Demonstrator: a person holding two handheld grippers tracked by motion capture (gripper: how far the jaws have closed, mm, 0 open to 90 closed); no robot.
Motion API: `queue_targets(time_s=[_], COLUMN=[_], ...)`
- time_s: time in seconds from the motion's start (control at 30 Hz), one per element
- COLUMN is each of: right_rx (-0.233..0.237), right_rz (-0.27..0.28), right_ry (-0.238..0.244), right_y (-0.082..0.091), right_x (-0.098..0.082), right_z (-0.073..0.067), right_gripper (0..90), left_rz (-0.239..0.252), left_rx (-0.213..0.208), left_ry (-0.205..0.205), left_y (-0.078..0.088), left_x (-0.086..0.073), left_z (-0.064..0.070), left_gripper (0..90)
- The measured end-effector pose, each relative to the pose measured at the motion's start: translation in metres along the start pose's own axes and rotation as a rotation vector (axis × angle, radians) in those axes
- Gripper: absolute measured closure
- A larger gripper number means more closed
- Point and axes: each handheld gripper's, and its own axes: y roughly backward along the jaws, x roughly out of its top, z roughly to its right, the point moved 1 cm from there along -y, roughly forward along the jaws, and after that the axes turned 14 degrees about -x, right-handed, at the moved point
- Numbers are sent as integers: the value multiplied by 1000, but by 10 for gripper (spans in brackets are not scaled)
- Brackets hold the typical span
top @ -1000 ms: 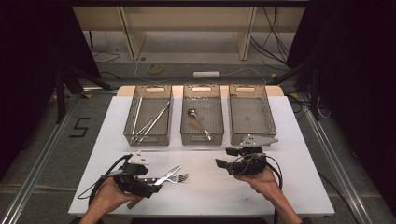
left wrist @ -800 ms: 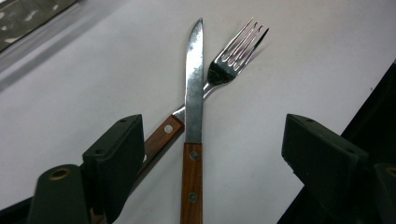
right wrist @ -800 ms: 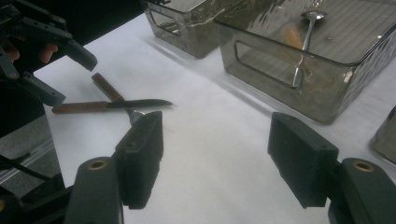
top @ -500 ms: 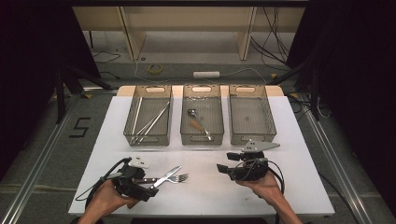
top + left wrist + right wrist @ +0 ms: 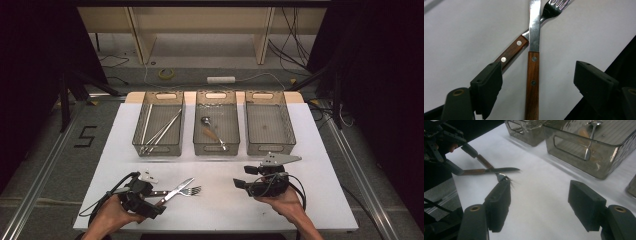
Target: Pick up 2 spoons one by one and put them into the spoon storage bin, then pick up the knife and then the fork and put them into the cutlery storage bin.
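Wooden-handled knife (image 5: 532, 75) lies lengthwise between the spread jaws of the left gripper (image 5: 537, 82), crossing the fork (image 5: 511, 51); the right gripper (image 5: 250, 184), jaws apart, sits well right on the bench (image 5: 220, 210)

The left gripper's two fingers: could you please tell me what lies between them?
In the left gripper view, the knife lies between the open fingers, its wooden handle centred; the fork passes under its blade.

table (image 5: 220, 200) bright | surroundings dark | shadows soft | slight blur
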Motion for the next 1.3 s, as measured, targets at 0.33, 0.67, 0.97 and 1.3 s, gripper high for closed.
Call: queue_targets(time_s=[0.33, 0.67, 0.97, 1.3], right_rx=[0, 6, 4, 5], right_rz=[0, -2, -3, -4], right_ry=[5, 9, 4, 9], right_y=[1, 2, 3, 5], right_x=[-2, -3, -4, -4], right_z=[-2, -3, -2, -4], right_gripper=[357, 357, 359, 362], left_rz=[-74, -114, -142, -172], left_rx=[4, 16, 14, 54], left_ry=[23, 13, 8, -17], left_y=[-8, -12, -18, -22], left_x=[-4, -6, -6, -6], left_z=[-2, -2, -5, -3], left_gripper=[259, 330, 354, 384])
